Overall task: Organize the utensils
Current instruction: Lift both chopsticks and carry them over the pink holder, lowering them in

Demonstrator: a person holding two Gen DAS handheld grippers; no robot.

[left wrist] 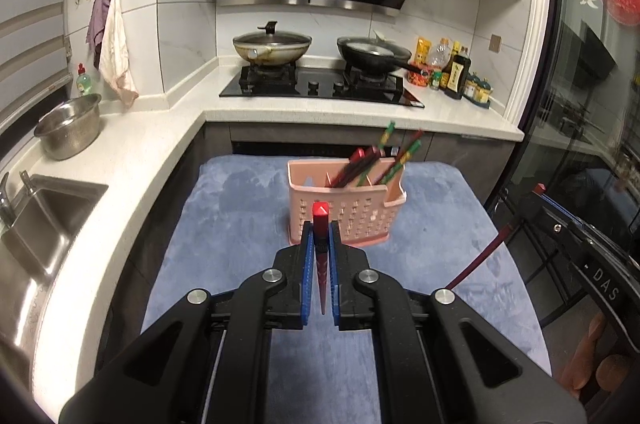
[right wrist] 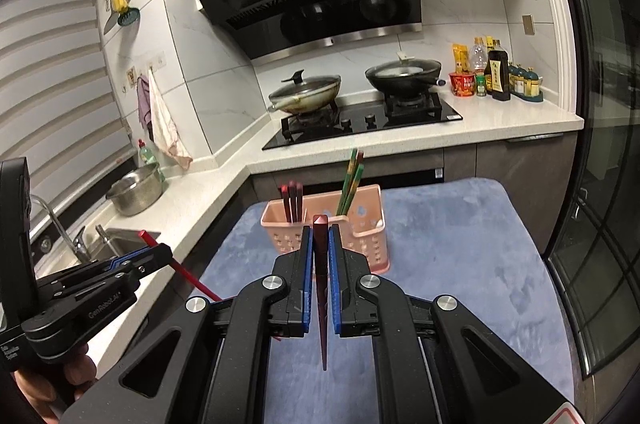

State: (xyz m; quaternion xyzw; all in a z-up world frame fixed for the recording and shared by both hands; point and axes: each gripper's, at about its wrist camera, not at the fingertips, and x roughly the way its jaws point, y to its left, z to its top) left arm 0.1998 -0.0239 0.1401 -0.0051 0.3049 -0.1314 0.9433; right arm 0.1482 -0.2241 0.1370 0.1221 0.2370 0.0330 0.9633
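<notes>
Each gripper is gripping one red chopstick upright: left gripper (left wrist: 320, 236) and right gripper (right wrist: 320, 238) fingers are clamping theirs mid-shaft, the pink basket (left wrist: 352, 212) standing just beyond.

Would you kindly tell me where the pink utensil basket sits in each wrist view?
Left wrist: pink utensil basket at centre, just beyond the fingertips, on the blue mat.
Right wrist: basket centre, slightly lower, partly behind the fingertips.
Shared landmark: lidded wok on the stove.
</notes>
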